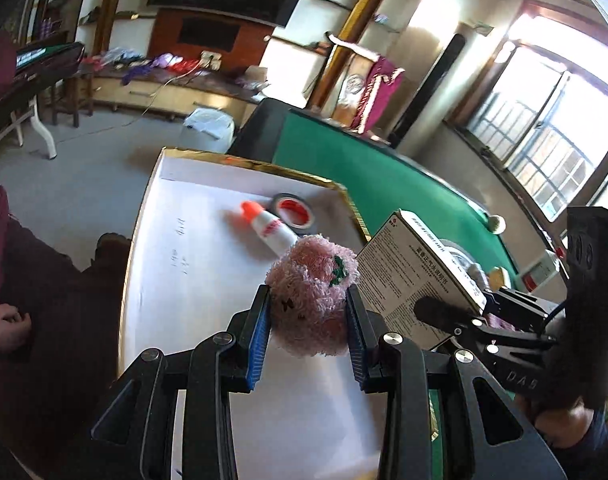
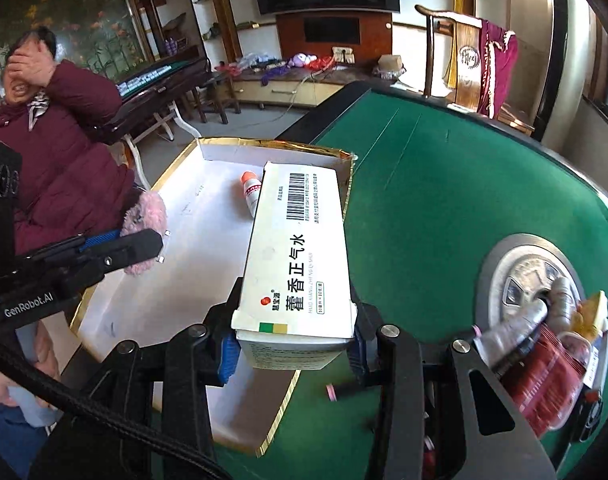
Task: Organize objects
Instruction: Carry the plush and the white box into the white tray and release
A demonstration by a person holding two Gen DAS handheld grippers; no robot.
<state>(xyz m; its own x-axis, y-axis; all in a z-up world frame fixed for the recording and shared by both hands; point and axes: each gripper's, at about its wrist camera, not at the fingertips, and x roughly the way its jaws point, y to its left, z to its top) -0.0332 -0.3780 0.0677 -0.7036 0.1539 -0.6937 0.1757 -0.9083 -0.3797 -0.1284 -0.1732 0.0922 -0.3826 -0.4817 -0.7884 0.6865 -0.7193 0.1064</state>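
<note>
My left gripper is shut on a pink fluffy plush ball and holds it over the white gold-rimmed tray. My right gripper is shut on a white medicine box with a barcode, held over the tray's right edge. In the left wrist view the box shows beside the plush. A white tube with an orange cap and a roll of tape lie in the tray. In the right wrist view the plush and the tube also show.
The tray rests on a green felt table. A round metal hub with bottles and red packets sits at the right. A person in a maroon jacket sits at the left. A small pink-tipped item lies on the felt.
</note>
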